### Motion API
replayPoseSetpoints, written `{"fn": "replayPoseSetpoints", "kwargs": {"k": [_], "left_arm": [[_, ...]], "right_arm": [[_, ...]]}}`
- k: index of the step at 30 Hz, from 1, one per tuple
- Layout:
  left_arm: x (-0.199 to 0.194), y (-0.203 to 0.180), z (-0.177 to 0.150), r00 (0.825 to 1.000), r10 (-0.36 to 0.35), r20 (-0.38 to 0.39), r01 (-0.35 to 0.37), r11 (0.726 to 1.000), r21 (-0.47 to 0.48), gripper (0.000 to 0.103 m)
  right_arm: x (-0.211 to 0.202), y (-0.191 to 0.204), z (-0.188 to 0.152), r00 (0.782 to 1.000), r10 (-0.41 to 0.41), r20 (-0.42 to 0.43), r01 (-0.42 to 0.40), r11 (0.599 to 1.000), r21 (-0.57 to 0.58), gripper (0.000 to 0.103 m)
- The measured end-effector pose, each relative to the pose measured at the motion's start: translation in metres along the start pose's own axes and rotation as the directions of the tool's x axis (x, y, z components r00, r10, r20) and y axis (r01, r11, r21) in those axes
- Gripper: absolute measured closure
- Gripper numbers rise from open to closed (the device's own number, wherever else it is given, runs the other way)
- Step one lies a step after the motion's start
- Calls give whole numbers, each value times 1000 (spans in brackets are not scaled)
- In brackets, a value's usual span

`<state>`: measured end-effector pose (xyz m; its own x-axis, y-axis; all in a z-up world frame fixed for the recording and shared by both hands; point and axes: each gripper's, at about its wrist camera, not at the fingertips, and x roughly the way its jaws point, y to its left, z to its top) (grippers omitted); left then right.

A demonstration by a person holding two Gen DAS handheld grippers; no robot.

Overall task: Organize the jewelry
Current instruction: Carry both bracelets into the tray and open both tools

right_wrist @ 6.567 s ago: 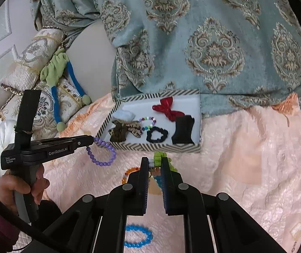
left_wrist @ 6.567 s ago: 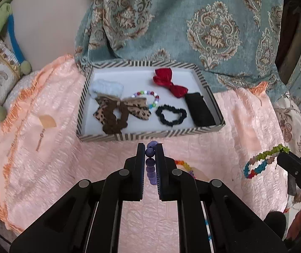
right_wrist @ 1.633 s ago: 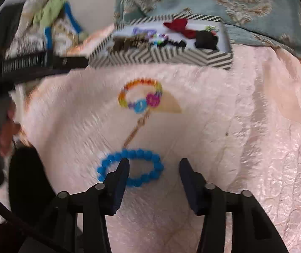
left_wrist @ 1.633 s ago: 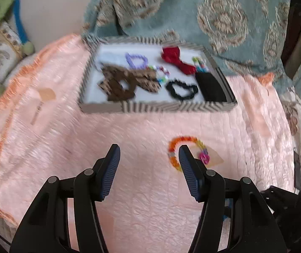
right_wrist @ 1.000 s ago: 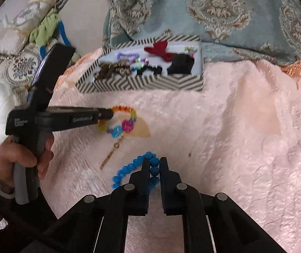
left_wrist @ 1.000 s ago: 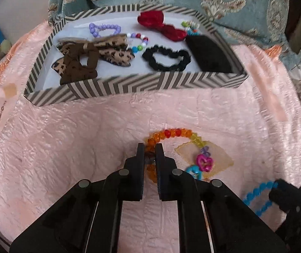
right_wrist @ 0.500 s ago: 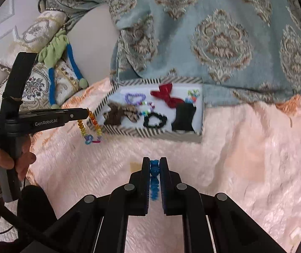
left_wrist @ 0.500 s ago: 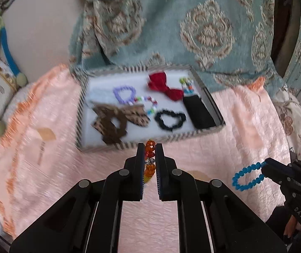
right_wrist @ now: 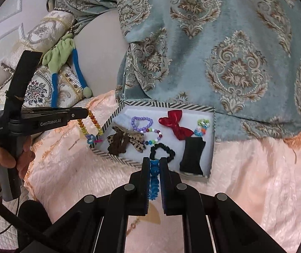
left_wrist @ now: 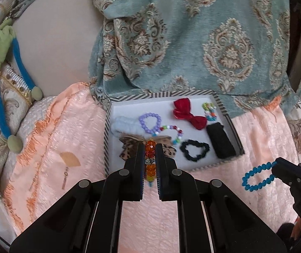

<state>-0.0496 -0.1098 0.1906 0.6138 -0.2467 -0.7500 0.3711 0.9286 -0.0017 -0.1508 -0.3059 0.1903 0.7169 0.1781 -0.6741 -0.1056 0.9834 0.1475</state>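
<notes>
My left gripper [left_wrist: 150, 147] is shut on a rainbow bead bracelet [left_wrist: 150, 164] and holds it in the air just in front of the striped tray [left_wrist: 106, 145]; from the right wrist view the bracelet [right_wrist: 90, 126] hangs at the tray's left edge [right_wrist: 116, 158]. My right gripper [right_wrist: 154, 162] is shut on a blue bead bracelet [right_wrist: 154, 179], also lifted, near the tray's front; it shows at the right of the left wrist view [left_wrist: 257, 177]. The tray holds a purple bracelet [left_wrist: 149, 122], a multicolour bead bracelet [left_wrist: 174, 133], a red bow [left_wrist: 189, 116], a leopard bow [left_wrist: 129, 147], a black scrunchie [left_wrist: 194, 149] and a black cloth [left_wrist: 220, 143].
The tray sits on a peach quilted bedspread [left_wrist: 66, 137]. A teal patterned blanket [left_wrist: 192, 42] hangs behind it. Cushions with a green and blue tie [left_wrist: 3, 63] lie at the left. A tan fan-shaped tag [left_wrist: 69, 160] lies on the bedspread left of the tray.
Both grippers closed on bracelets on the bedspread, lifted them and carried them toward the tray. In the last half second both have come slightly closer to it.
</notes>
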Motion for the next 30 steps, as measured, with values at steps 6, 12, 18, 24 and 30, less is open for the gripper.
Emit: {"fn": "replayPoseSetpoints", "kwargs": {"k": [6, 12, 18, 24, 30], "left_arm": [[25, 5, 11, 999, 33, -15, -33, 999, -1, 95], [48, 9, 23, 998, 50, -24, -50, 999, -2, 95], [75, 16, 36, 997, 70, -35, -71, 997, -11, 95], [105, 27, 48, 996, 76, -54, -79, 996, -43, 95], [135, 36, 57, 995, 71, -64, -76, 994, -81, 95]], "right_arm": [[25, -3, 15, 1000, 4, -18, -4, 1000, -5, 95], [52, -9, 26, 999, -6, -40, 5, 1000, -8, 95], [82, -12, 38, 998, -8, -60, 7, 1000, -8, 95], [116, -10, 49, 997, 3, -77, -2, 1000, 9, 95], [151, -10, 59, 995, 50, -82, -47, 998, 32, 95]]}}
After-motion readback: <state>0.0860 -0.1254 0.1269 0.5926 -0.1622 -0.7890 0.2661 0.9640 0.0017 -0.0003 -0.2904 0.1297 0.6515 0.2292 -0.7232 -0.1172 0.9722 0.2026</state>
